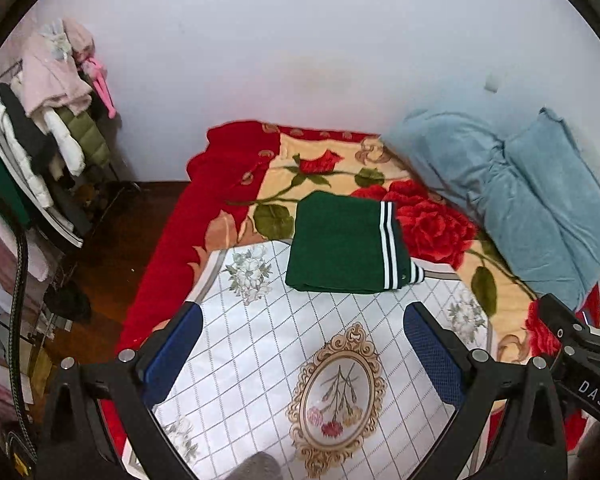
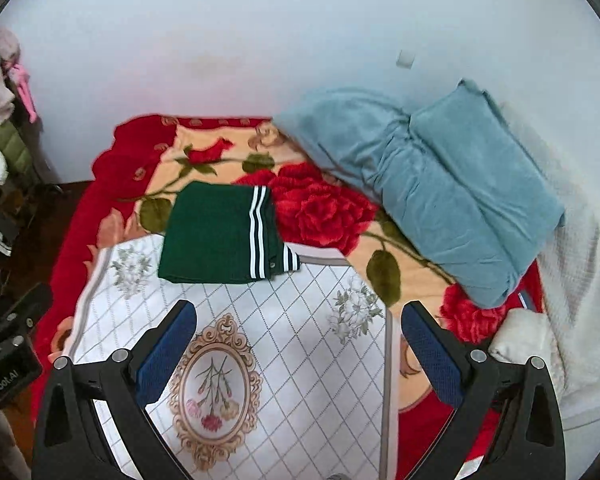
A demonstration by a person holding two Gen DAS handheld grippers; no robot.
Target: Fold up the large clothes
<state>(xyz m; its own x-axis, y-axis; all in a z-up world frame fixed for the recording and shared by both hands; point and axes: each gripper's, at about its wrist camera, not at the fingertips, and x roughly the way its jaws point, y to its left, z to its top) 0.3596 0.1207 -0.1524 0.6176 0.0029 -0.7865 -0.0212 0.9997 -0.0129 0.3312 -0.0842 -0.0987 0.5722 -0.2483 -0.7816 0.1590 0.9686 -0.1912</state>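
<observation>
A dark green garment with white stripes (image 1: 342, 242) (image 2: 222, 232) lies folded into a neat rectangle at the far edge of a white diamond-patterned mat (image 1: 268, 328) (image 2: 300, 320) on the bed. My left gripper (image 1: 302, 322) hangs high above the mat, nearer to me than the garment, jaws wide apart with nothing between them. My right gripper (image 2: 298, 320) is likewise high over the mat, open and empty. The right gripper's black body (image 1: 580, 352) shows at the right edge of the left wrist view; the left gripper's body (image 2: 8, 344) shows at the left edge of the right wrist view.
A red rose-printed blanket (image 1: 432, 224) (image 2: 324, 208) covers the bed. A folded blue quilt (image 1: 520, 208) (image 2: 440, 192) lies at the far right by the wall, white bedding (image 2: 572, 320) beside it. A clothes rack (image 1: 52, 128) stands left over dark floor (image 1: 120, 248).
</observation>
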